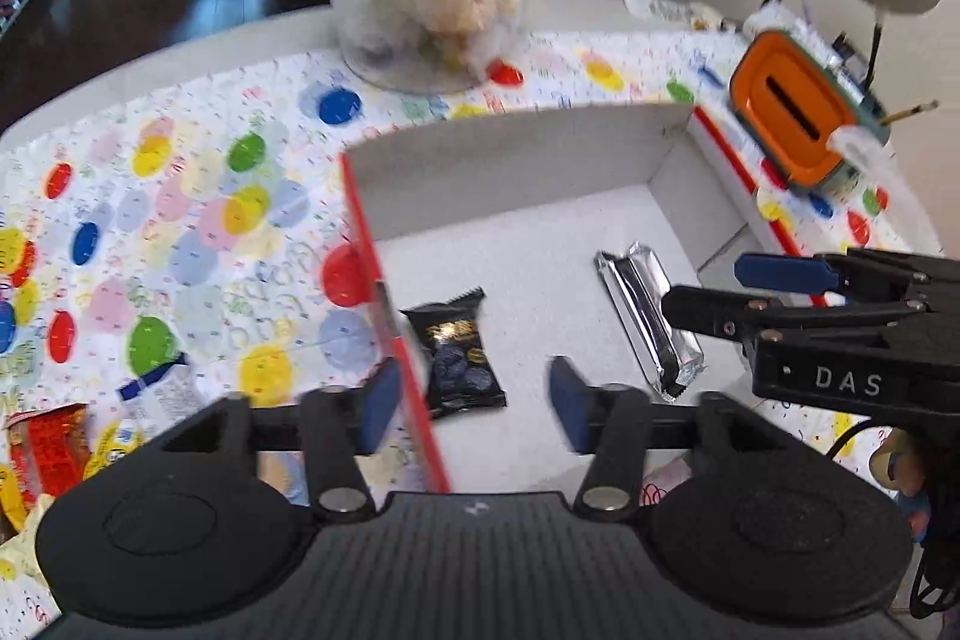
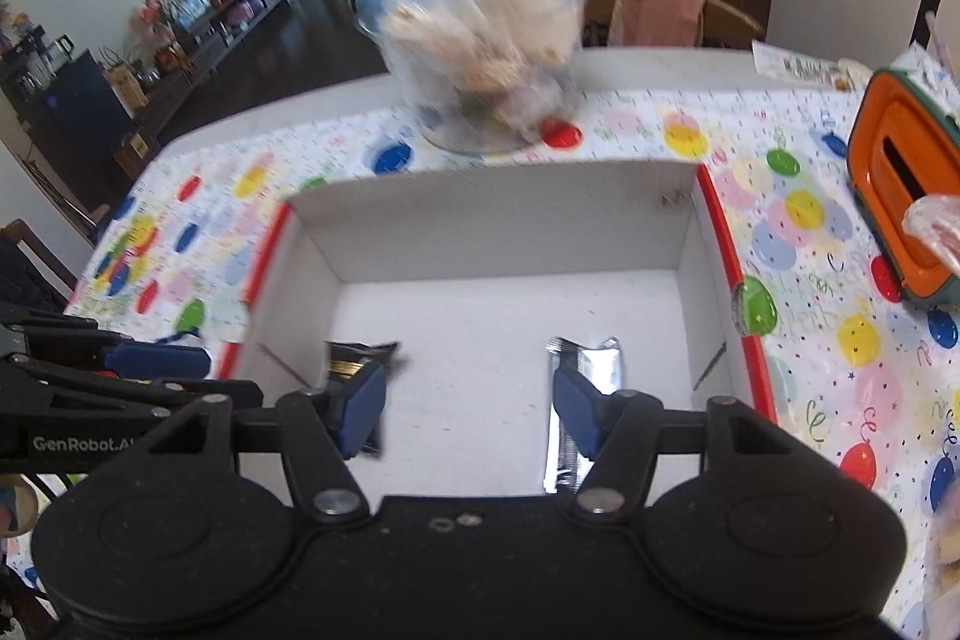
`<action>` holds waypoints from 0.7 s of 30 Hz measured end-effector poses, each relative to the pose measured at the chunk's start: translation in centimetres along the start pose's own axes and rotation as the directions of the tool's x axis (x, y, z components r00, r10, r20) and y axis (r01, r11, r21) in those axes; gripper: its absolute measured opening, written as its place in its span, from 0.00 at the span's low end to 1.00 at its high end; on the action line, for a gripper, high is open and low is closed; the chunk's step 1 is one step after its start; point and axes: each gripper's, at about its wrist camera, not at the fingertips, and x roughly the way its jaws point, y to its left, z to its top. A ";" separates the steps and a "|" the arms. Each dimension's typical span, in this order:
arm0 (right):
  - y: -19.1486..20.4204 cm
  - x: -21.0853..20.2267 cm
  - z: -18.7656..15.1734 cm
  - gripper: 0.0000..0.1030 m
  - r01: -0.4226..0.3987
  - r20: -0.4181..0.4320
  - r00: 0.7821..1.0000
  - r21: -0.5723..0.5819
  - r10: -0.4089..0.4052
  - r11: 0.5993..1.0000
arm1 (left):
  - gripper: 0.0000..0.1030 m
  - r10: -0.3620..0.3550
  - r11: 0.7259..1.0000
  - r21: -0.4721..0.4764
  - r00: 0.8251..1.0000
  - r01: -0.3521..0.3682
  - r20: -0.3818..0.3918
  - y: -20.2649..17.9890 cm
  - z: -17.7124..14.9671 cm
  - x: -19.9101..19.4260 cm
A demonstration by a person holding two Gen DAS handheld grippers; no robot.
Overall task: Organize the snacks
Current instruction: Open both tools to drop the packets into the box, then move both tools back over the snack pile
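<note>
While both grippers hover with jaws open and empty above the white box [image 2: 510,220], the dark packet [image 1: 459,352] and silver bar [image 1: 651,319] lie inside; the next step is probably fetching the red snack [image 1: 51,439] at left.

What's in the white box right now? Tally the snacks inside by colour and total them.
Black packet: 1
Silver bar: 1
Total in the box: 2

Both grippers, left gripper [image 1: 474,403] and right gripper [image 2: 468,409], are matte black with blue-padded jaws, silver rivets and white lettering.
</note>
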 end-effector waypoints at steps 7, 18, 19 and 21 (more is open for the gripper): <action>4.2 -2.5 -1.2 0.74 -0.030 0.067 0.997 0.000 0.030 1.000 | 0.62 0.004 1.000 0.012 0.996 -0.006 0.089 3.1 -2.3 -4.3; 12.1 -4.0 -3.2 0.89 -0.074 0.137 0.987 -0.054 0.080 0.996 | 0.71 0.043 0.999 0.005 0.978 -0.045 0.204 9.5 -6.6 -9.5; 12.7 -4.1 -3.3 0.89 -0.076 0.142 0.986 -0.057 0.084 0.995 | 0.71 0.047 0.999 0.002 0.976 -0.049 0.215 10.1 -6.9 -10.0; 13.9 -4.1 -3.6 0.89 -0.077 0.149 0.985 -0.065 0.086 0.995 | 0.72 0.052 0.999 -0.004 0.972 -0.052 0.230 11.4 -7.5 -10.7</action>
